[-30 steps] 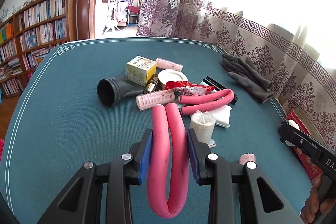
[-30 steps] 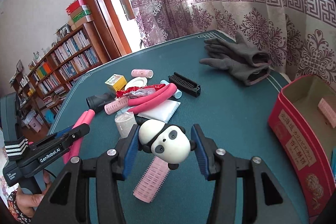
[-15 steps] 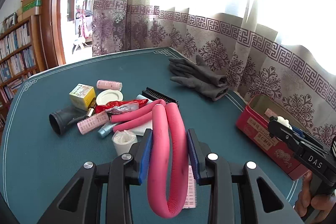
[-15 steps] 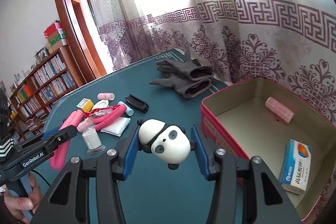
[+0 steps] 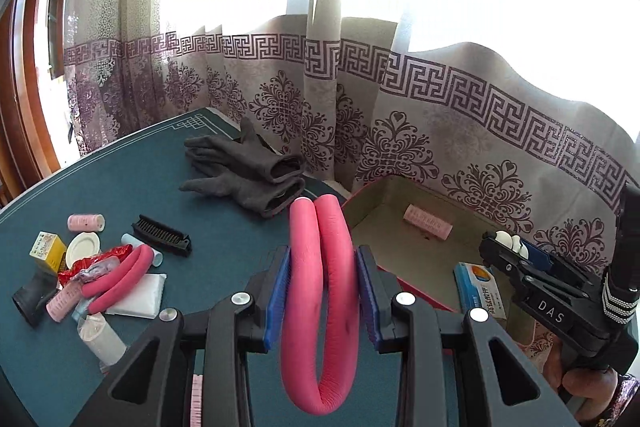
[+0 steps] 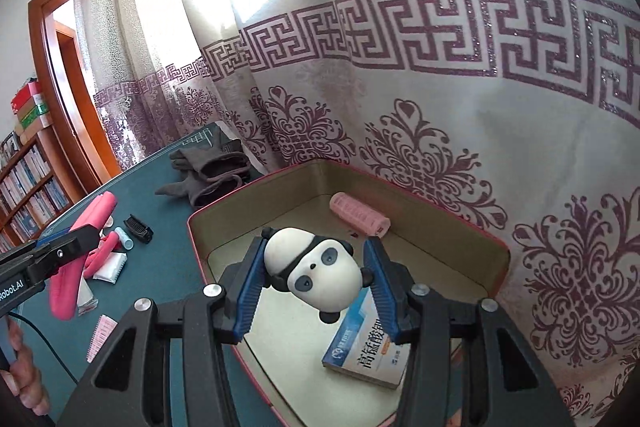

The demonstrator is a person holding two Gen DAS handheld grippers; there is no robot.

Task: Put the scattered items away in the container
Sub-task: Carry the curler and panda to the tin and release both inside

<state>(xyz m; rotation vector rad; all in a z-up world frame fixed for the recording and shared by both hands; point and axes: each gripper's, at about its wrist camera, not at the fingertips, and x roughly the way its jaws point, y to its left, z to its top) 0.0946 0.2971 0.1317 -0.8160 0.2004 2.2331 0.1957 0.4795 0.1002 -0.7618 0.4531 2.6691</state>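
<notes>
Over the box: the right gripper (image 6: pixel 314 277) holds a panda toy (image 6: pixel 312 273) above the red box (image 6: pixel 400 187); the left gripper (image 5: pixel 322 291) holds a bent pink foam roller (image 5: pixel 320 307) short of the near wall.
Risk, panda: the rounded toy is pinched at its sides and hangs tilted; I judge it could roll out of the pads, or bounce off the medicine carton (image 6: pixel 366 343) beneath it on release.
Risk, roller: the folded foam looks springy; freed, it may unbend and flip over the rim onto the table (image 5: pixel 140 179).
Risk, crowding: both tools head for one opening and could knock together.
Right tool: jaws partly apart, blue pads pressed on the toy's sides.
Left tool: jaws narrow, clamped on both legs of the roller, its loop hanging below the pads.
Box contents: one pink curler (image 6: pixel 360 214) and the carton.
Left on table: grey gloves (image 5: pixel 248 175), black comb (image 5: pixel 162 235), a second pink roller (image 5: pixel 120 279), small clutter.
</notes>
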